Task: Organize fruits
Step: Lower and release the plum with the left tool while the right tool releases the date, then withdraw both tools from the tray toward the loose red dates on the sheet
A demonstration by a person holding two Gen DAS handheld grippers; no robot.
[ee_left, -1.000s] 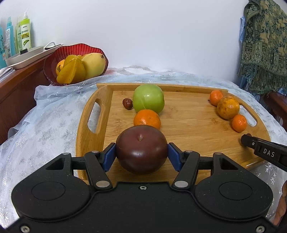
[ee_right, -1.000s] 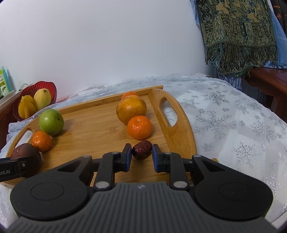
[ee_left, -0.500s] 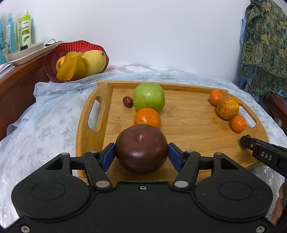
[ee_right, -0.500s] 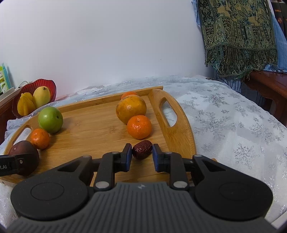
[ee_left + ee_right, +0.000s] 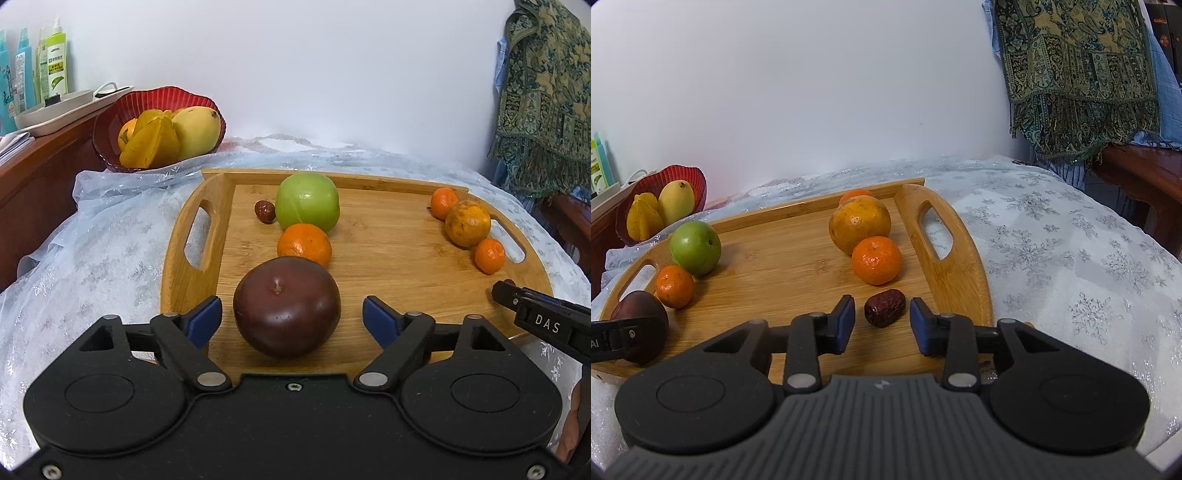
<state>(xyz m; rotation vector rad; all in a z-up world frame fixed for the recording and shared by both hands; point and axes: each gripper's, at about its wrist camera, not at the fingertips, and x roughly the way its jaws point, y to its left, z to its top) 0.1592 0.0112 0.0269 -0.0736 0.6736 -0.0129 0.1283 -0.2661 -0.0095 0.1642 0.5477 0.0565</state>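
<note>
A dark purple round fruit [image 5: 287,307] rests on the wooden tray [image 5: 388,258] between the fingers of my left gripper [image 5: 291,317], whose jaws are opening and stand clear of it on both sides. Behind it lie a tangerine [image 5: 304,244], a green apple [image 5: 307,202] and a small red date [image 5: 264,211]. In the right wrist view a second red date [image 5: 885,307] lies on the tray [image 5: 798,254] between the fingers of my right gripper [image 5: 882,320]; its jaws are opening too, with gaps either side. Just behind sit a tangerine [image 5: 876,260] and a large orange [image 5: 859,223].
A red bowl [image 5: 110,125] with a mango and starfruit stands at the back left on the snowflake cloth. Bottles [image 5: 53,59] and a white tray line a wooden ledge at far left. A patterned shawl [image 5: 1075,74] hangs over furniture at right.
Both grippers have opened: the left let go of the dark purple fruit and the right let go of the red date. Both fruits stay on the tray. Neither hand has shifted.
</note>
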